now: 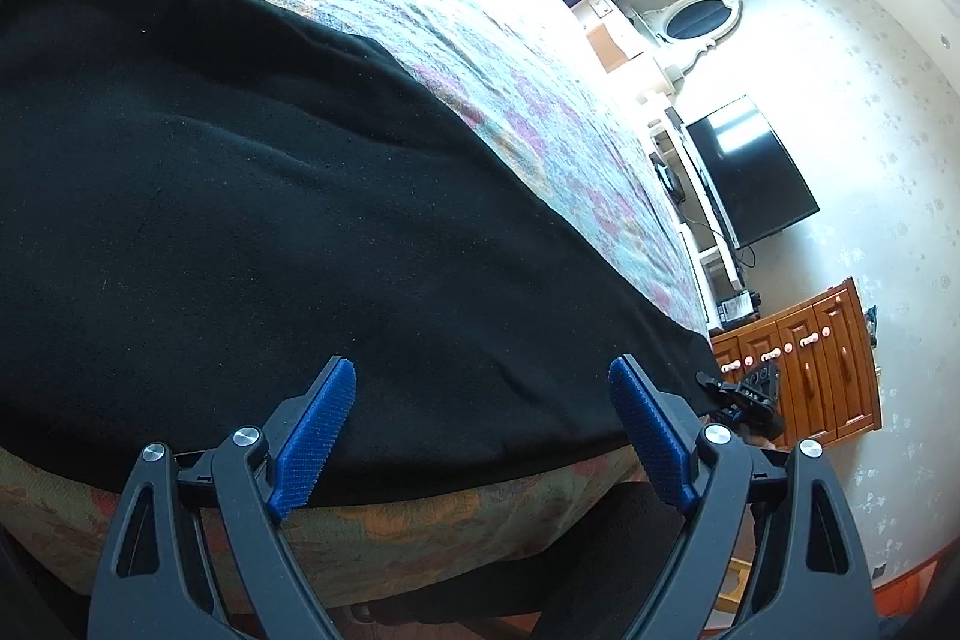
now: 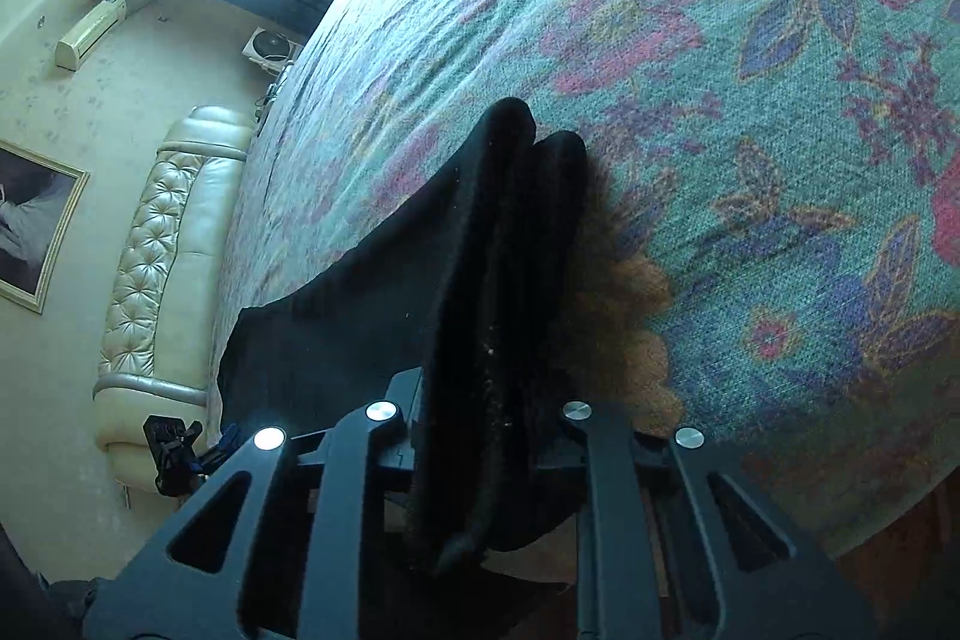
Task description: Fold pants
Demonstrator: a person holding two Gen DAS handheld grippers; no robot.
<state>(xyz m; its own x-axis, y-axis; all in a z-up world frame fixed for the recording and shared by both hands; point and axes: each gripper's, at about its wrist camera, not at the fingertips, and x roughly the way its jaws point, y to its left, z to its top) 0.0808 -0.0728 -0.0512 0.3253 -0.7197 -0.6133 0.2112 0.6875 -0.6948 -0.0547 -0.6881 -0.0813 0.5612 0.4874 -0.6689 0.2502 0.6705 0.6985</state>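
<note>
Black pants [image 1: 252,196] lie spread on a bed with a floral teal cover [image 1: 456,10]. My left gripper [image 1: 480,400] is open, its blue pads [image 1: 315,436] apart just above the near edge of the pants, holding nothing. My right gripper [image 2: 498,400] is shut on a bunched fold of the pants [image 2: 504,244], which stands up between the fingers and hides the pads. The rest of the pants trails to the left in the right wrist view [image 2: 336,328]. The right gripper also shows small in the left wrist view [image 1: 744,394] at the far end of the pants.
The bed cover [image 2: 750,100] fills most of the right wrist view. A padded cream headboard [image 2: 162,268] stands at the left. A television [image 1: 750,172], a wooden cabinet [image 1: 804,364] and a mirror [image 1: 702,16] stand beyond the bed.
</note>
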